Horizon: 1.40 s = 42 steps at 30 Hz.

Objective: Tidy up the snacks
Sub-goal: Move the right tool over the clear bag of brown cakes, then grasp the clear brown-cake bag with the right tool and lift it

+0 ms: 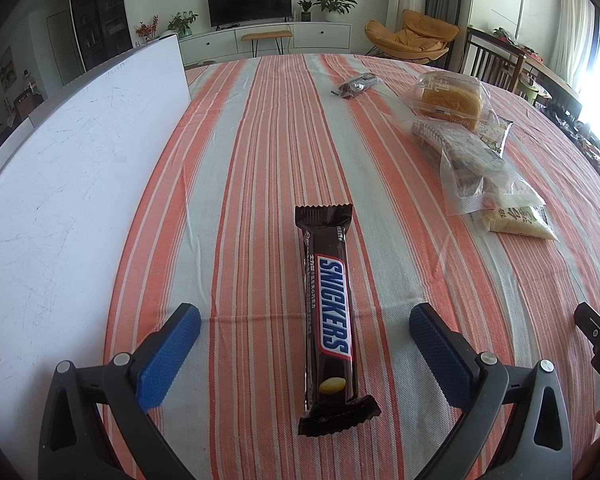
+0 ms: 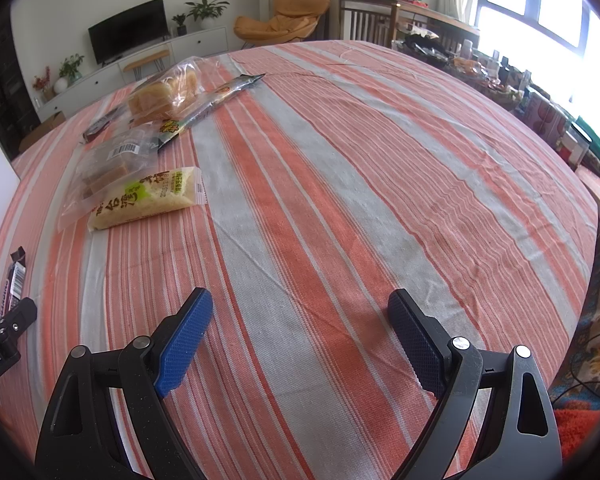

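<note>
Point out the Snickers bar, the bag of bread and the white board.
Snickers bar (image 1: 332, 312): left wrist view, on the blue lettering mid-wrapper.
Bag of bread (image 1: 452, 100): left wrist view, on the loaf's golden side.
White board (image 1: 60, 184): left wrist view, on its flat white face.

Snickers bar (image 1: 330, 320) flat, snack packets (image 1: 476, 148) piled

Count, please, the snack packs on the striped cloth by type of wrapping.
Dark wrappers: 2, the Snickers bar and the small far pack.
Clear bags: 2, bread and brown cakes.
Printed packets: 2, pale yellow packet and long dark packet.
Total: 6.
</note>
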Each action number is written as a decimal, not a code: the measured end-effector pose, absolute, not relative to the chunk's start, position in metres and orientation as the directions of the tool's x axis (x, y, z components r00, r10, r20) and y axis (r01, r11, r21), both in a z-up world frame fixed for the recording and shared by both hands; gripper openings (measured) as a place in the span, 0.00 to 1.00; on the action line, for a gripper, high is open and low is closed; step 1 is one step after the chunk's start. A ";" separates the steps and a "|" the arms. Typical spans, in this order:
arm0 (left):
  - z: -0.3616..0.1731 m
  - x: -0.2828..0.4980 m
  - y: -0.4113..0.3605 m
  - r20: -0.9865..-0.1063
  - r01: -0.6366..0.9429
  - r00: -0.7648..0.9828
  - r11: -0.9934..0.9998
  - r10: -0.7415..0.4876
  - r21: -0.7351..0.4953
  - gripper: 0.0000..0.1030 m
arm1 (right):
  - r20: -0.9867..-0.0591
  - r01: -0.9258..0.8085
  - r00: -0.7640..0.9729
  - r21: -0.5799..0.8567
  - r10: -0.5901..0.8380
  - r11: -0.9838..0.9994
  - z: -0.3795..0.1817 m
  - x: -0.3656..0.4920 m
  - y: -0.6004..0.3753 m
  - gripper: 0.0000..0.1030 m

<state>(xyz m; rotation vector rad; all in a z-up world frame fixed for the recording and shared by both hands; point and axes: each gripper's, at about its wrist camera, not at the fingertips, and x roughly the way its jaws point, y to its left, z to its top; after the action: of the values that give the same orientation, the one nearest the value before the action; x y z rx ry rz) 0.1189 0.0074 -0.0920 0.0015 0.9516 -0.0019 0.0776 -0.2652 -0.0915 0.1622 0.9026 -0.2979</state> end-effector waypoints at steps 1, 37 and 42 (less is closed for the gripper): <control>-0.092 0.119 0.007 -0.814 0.002 0.580 1.000 -0.001 0.000 1.00 | -0.791 0.322 0.582 0.014 -0.186 0.947 -0.091 0.078 -0.265 0.89; -0.092 0.118 0.008 -0.815 0.002 0.580 1.000 -0.001 0.000 1.00 | -0.922 -0.048 0.378 0.067 0.080 0.997 -0.085 0.272 -0.166 0.85; -0.092 0.119 0.008 -0.815 0.002 0.580 1.000 -0.001 0.001 1.00 | -0.903 -0.077 0.377 0.193 0.208 0.978 -0.065 0.258 -0.175 0.42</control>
<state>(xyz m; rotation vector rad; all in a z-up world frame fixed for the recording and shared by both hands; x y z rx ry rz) 0.1190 0.0079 -0.0918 0.0016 0.9520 -0.0018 0.2583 -0.1751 -0.0653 0.1259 1.1714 0.1826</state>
